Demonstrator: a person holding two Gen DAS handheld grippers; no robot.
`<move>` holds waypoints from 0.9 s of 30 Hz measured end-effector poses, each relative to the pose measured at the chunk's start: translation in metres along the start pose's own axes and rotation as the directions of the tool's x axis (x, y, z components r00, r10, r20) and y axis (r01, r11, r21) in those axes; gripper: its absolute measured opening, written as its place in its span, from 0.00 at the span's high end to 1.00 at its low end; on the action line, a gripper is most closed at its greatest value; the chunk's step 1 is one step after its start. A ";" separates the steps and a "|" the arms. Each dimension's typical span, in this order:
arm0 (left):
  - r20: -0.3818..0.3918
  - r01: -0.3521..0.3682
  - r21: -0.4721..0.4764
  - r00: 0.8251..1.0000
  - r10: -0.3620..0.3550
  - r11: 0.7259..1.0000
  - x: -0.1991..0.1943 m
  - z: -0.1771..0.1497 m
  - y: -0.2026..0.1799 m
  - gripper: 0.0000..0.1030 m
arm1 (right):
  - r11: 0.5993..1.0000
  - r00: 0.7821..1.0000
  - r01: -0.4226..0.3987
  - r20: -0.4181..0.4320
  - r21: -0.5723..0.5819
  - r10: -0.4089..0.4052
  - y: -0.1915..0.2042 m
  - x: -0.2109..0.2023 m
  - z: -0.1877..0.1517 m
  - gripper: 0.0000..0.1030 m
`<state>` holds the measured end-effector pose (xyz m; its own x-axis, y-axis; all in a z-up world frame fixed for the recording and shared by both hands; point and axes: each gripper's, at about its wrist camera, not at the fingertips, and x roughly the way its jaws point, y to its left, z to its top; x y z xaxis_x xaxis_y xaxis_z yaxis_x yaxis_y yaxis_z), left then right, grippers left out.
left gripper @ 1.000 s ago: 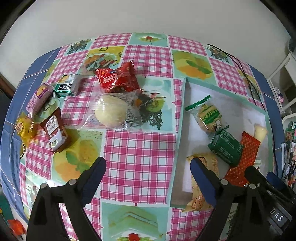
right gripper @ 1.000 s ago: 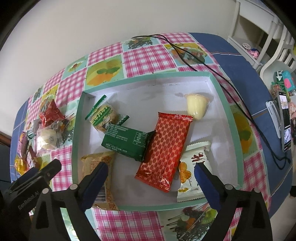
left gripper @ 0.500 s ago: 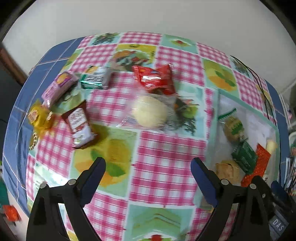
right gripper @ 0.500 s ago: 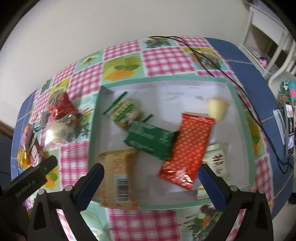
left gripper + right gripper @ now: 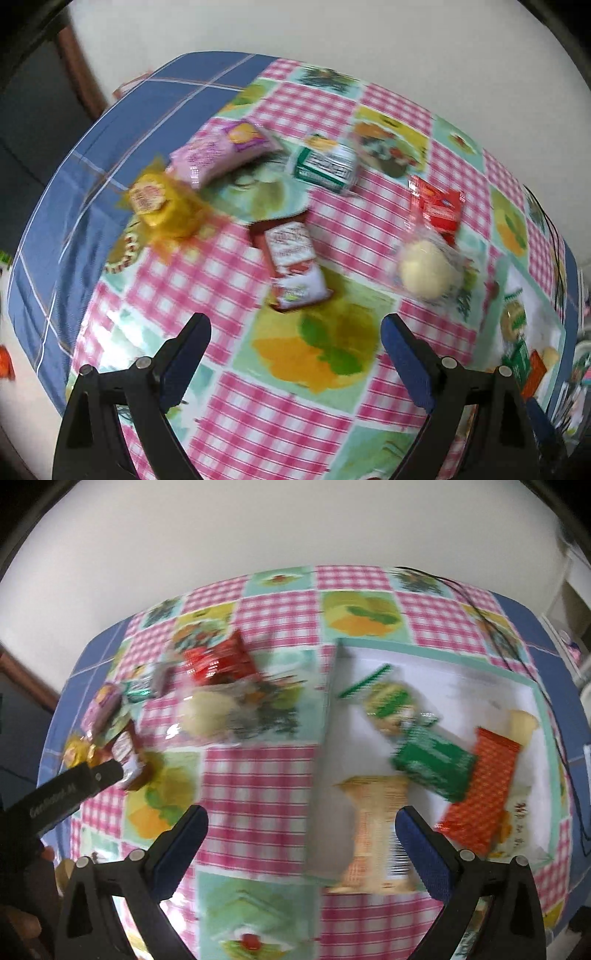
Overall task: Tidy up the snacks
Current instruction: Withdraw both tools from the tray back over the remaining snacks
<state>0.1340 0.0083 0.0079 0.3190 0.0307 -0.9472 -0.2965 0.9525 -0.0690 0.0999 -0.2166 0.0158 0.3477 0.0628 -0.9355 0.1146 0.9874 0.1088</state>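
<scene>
Since the earlier frames, you have swung both grippers leftward off the tray and over the loose snacks; the right jaws have widened to full spread.

Left wrist view: your left gripper (image 5: pixel 295 339) stands wide with nothing between the fingers. Just ahead at 12 o'clock lies the brown-and-white flat foil snack packet (image 5: pixel 293 267) on the pink-checked fruit-print tablecloth (image 5: pixel 258 421). At 2 o'clock sits the pale round bun in clear film (image 5: pixel 428 269), with the red crinkled wrapper (image 5: pixel 437 210) touching its far side. At 10 o'clock is the yellow cellophane-wrapped cake (image 5: pixel 159 205); beyond it are the pink pillow pack (image 5: pixel 221 151) and the green-and-white small carton (image 5: pixel 327 168).

Right wrist view: your right gripper (image 5: pixel 301 830) is spread wide and empty, over the cloth beside the white shallow tray with teal rim (image 5: pixel 328 709), which holds several packets at 2 o'clock. The left gripper's finger enters at 9 o'clock.

Handling, as a judgement: the foil packet looks light, slick and crushable; take it across its short sides, mid-length. The bun is soft; pinch gently.
</scene>
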 end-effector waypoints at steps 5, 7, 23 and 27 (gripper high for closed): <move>0.001 -0.018 -0.046 1.000 0.018 0.999 0.004 0.007 0.022 0.09 | 0.998 1.000 -0.027 -0.008 -0.064 0.027 0.034 0.007 -0.002 0.00; 0.001 -0.019 -0.063 1.000 0.019 0.998 0.005 0.009 0.030 0.09 | 0.996 0.999 -0.036 -0.010 -0.080 0.036 0.043 0.010 -0.003 0.00; -0.018 0.017 -0.072 1.000 -0.019 0.997 0.032 0.031 0.032 0.09 | 0.996 0.989 -0.082 0.122 -0.017 0.084 0.056 0.024 0.035 0.00; -0.027 0.030 -0.090 0.999 -0.032 0.996 0.040 0.036 0.035 0.09 | 0.996 0.985 -0.091 0.147 -0.004 0.090 0.058 0.033 0.049 0.00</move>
<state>0.1690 0.0538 -0.0207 0.3036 -0.0082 -0.9528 -0.3665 0.9220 -0.1247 0.1631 -0.1647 0.0078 0.4898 0.1297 -0.8621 0.0791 0.9782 0.1920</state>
